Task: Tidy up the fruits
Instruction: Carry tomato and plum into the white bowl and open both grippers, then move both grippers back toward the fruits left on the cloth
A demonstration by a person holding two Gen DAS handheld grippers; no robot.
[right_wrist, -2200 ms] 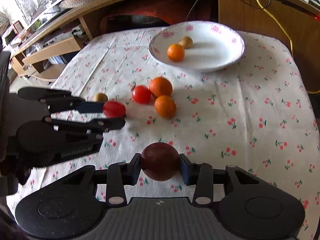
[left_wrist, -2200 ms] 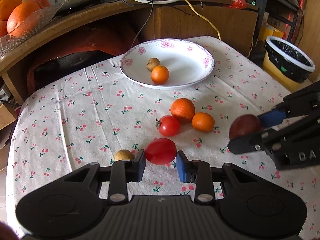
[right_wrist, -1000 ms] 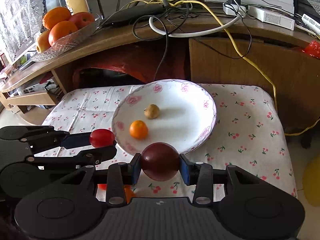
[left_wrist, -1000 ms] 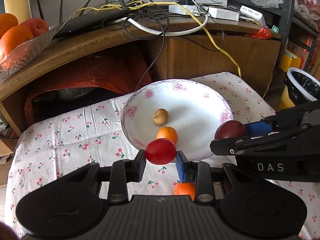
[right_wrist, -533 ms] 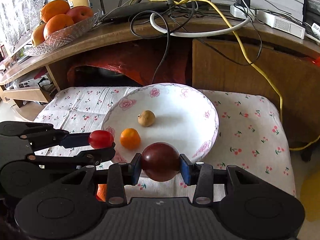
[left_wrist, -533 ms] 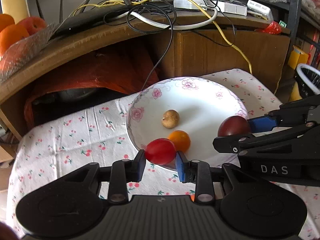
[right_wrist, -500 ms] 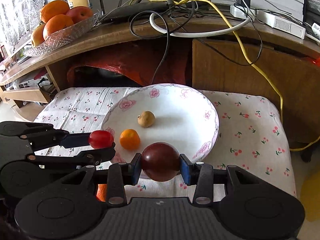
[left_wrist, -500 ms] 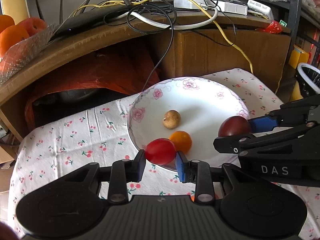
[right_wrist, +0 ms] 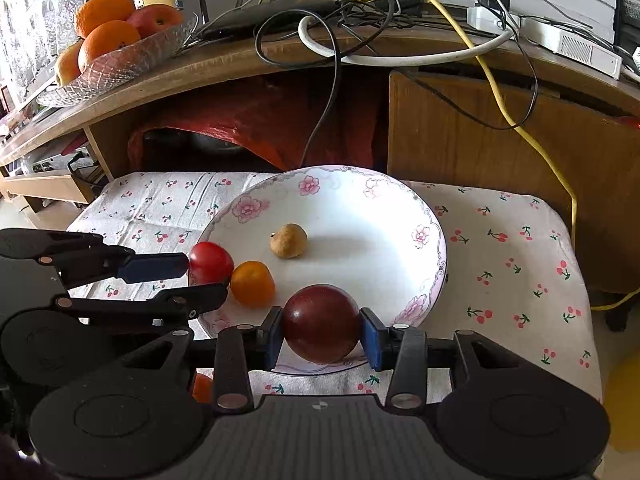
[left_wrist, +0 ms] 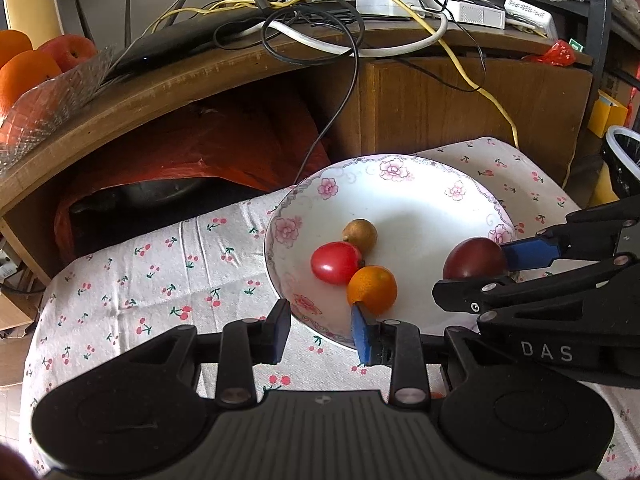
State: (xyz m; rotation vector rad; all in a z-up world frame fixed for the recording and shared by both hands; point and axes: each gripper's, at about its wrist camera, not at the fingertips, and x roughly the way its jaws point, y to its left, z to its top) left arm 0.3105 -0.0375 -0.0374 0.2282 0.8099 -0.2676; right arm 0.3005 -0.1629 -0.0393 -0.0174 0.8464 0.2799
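A white flowered plate sits on the cherry-print tablecloth. In it lie a red tomato, a small orange and a small brown fruit. My left gripper is open and empty at the plate's near rim, just behind the tomato; it also shows in the right wrist view. My right gripper is shut on a dark red plum over the plate's near right part.
A wooden shelf behind the table carries tangled cables and a glass bowl of oranges and an apple. A black-lined bin stands at the far right. Part of an orange shows on the cloth under the grippers.
My left gripper has opened and let go of the red tomato, which now lies in the plate against the small orange. The right gripper still holds the plum, slightly closer over the plate.
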